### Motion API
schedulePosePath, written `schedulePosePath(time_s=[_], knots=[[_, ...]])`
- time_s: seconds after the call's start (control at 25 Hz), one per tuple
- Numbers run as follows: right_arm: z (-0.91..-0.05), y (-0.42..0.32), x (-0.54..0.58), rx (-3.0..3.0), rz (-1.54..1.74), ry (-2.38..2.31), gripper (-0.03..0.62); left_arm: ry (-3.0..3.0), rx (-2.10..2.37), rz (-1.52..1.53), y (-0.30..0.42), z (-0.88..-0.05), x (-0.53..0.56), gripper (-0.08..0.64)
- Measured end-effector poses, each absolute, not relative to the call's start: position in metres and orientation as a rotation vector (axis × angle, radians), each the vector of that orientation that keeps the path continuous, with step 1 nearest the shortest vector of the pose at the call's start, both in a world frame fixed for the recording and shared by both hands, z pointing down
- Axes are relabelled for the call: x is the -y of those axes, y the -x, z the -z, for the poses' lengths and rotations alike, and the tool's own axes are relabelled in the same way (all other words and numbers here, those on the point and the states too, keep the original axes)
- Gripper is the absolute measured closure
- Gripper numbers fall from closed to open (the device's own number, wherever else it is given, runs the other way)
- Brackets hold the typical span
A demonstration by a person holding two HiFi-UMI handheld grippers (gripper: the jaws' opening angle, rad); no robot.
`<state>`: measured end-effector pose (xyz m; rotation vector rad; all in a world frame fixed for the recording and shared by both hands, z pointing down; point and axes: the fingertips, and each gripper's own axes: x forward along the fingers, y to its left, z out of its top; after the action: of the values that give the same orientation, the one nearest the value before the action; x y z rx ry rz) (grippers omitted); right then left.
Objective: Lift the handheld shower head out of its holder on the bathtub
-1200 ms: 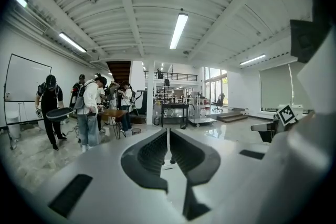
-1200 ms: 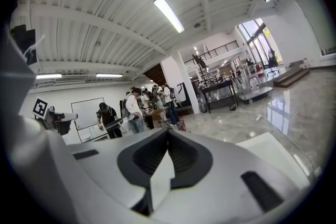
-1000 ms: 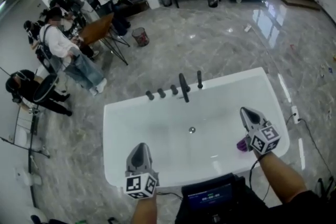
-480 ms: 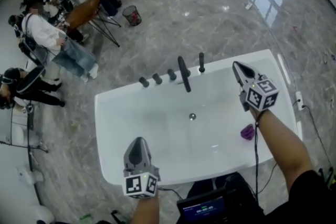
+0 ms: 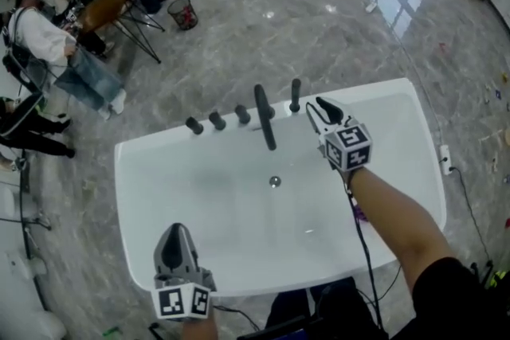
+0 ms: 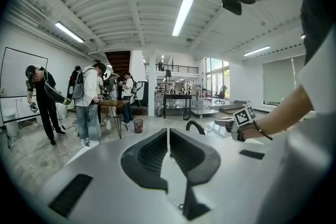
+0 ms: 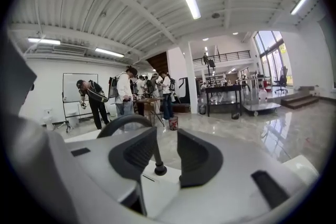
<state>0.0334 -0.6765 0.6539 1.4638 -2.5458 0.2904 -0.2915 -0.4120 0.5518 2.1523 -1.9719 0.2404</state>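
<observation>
The handheld shower head (image 5: 296,95) is a slim black rod that stands upright in its holder on the far rim of the white bathtub (image 5: 414,119), right of the curved black spout (image 5: 264,117). My right gripper (image 5: 315,107) reaches over the tub, its tips just right of the rod. In the right gripper view the shower head (image 7: 156,157) stands in the gap of the right gripper (image 7: 167,139). Its jaws are opening and the pads do not touch the rod. My left gripper (image 5: 174,239) hovers at the tub's near rim. The left gripper (image 6: 168,136) is shut with nothing in it.
Three black knobs (image 5: 217,120) line the rim left of the spout. A drain (image 5: 274,181) sits in the tub floor. A small purple object (image 5: 357,212) shows from behind my right arm. Several people (image 5: 40,36), a chair and a bin (image 5: 183,12) stand beyond on the marble floor.
My right gripper has travelled from the tub's near right side up and left to the shower head, and its jaws have parted. The left gripper has sunk slightly toward the near rim.
</observation>
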Motion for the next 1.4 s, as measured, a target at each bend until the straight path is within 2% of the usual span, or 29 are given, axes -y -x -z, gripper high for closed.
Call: schedulePosePath(time_s=[0.28, 0.48, 0.88, 1.4], knots=[[-0.708, -0.025, 0.717, 2.478, -0.278, -1.455, 0.371, -2.098, 1.99, -0.265, 0.305, -0.585, 0.418, 0.538], [-0.733, -0.025, 0.749, 2.459, -0.249, -1.414, 0.345, -2.097, 2.01, -0.292, 0.307, -0.599, 0.429, 0.538], [-0.789, -0.026, 0.784, 2.406, -0.328, -1.447, 0.322, -2.153, 1.975, -0.282, 0.294, -0.647, 0.491, 0.538], [-0.804, -0.007, 0.798, 2.436, -0.327, -1.546, 0.322, -2.32, 1.918, -0.291, 0.246, -0.693, 0.625, 0.538]])
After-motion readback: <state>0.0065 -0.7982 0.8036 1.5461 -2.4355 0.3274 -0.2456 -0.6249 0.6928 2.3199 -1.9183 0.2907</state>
